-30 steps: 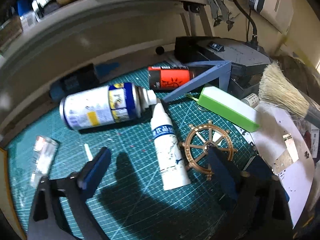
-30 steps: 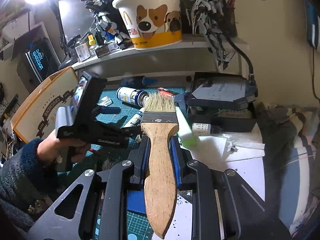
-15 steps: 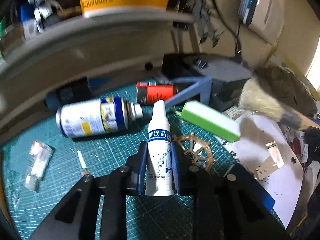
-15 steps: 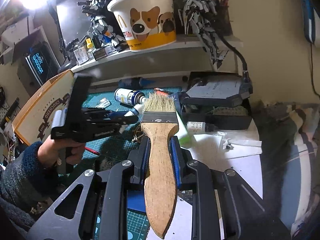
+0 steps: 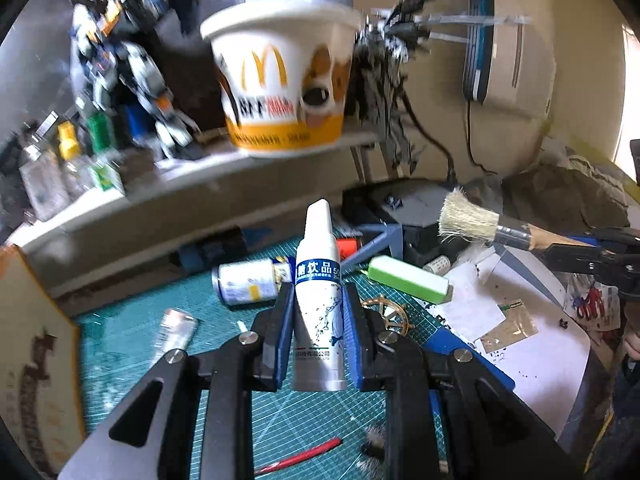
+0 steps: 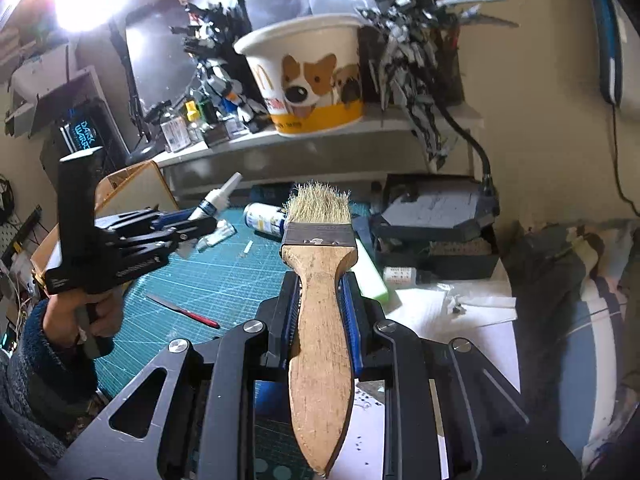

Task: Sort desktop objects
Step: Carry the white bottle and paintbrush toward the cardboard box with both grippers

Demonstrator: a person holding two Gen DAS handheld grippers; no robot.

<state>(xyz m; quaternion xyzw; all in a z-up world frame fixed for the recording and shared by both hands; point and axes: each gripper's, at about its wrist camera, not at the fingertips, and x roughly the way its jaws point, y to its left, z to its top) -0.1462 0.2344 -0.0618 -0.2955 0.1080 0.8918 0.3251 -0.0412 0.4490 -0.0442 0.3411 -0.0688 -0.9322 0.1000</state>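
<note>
My left gripper (image 5: 318, 300) is shut on a white squeeze bottle (image 5: 318, 300) with a blue label, held tip-up above the green cutting mat (image 5: 132, 344). It shows from the side in the right wrist view (image 6: 214, 200). My right gripper (image 6: 320, 292) is shut on the wooden handle of a flat brush (image 6: 320, 320), bristles pointing away. The brush also shows at the right of the left wrist view (image 5: 472, 222). A paper bucket with a dog print (image 5: 282, 80) stands on the shelf (image 5: 200, 188) ahead of the bottle.
On the mat lie a spray can (image 5: 248, 282), a green-and-white block (image 5: 408, 280), a small ship's wheel (image 5: 386, 314), a red-handled knife (image 5: 300, 458) and a small packet (image 5: 174, 330). Model robots (image 5: 120, 64) and paint bottles (image 5: 68, 144) crowd the shelf. A black tray (image 6: 436, 208) sits at the back right.
My left gripper closed on the white bottle, lifted it off the mat and tilted up toward the shelf and bucket. The right gripper kept holding the brush, nearly still.
</note>
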